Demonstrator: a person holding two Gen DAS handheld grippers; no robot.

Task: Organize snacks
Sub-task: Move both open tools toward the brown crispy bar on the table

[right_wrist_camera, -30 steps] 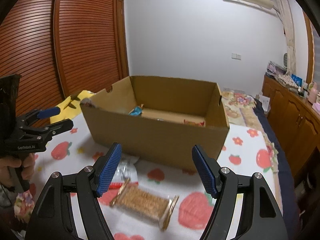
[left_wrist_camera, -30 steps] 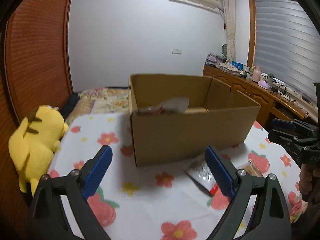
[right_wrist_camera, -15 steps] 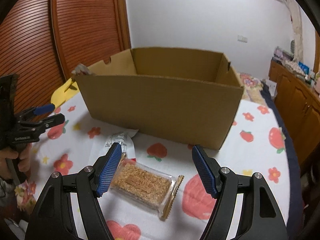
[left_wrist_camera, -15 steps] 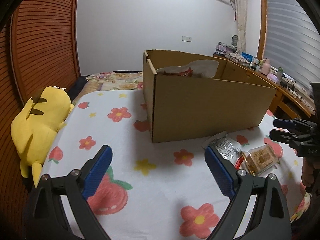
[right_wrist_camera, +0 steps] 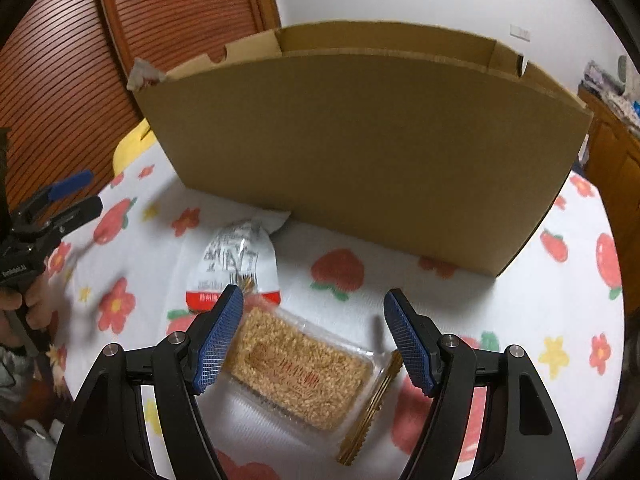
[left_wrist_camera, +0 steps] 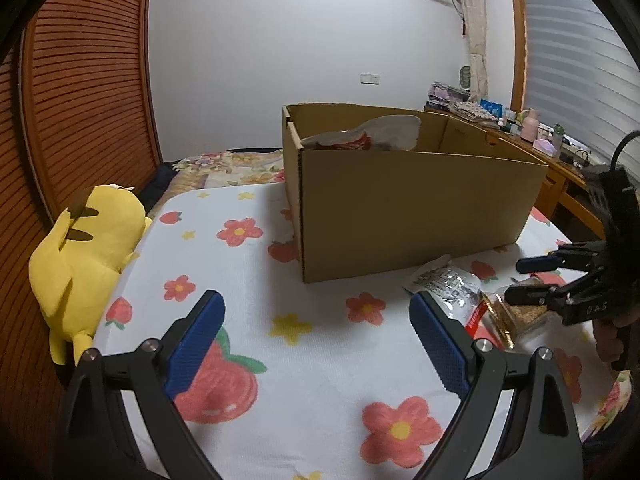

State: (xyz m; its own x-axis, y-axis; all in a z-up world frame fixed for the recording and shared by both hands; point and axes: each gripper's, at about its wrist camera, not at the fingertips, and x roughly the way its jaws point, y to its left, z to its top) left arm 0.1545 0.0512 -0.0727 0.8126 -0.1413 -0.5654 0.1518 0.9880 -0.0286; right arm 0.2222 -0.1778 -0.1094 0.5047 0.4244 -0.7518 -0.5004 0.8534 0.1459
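Plush toy (left_wrist_camera: 86,256), yellow, lies at the left edge of a table covered by a flower-and-strawberry cloth (left_wrist_camera: 304,364). Left gripper (left_wrist_camera: 316,332) hangs over bare cloth, its blue pads spread apart with nothing between them. Cardboard box (left_wrist_camera: 412,216) stands open at centre, a snack bag (left_wrist_camera: 380,132) showing above its rim. Right of it, just before the box wall, a white snack packet (right_wrist_camera: 236,258) touches a clear-wrapped sesame bar (right_wrist_camera: 304,368). Right gripper (right_wrist_camera: 314,320) is poised over the bar, pads wide and clear of it.
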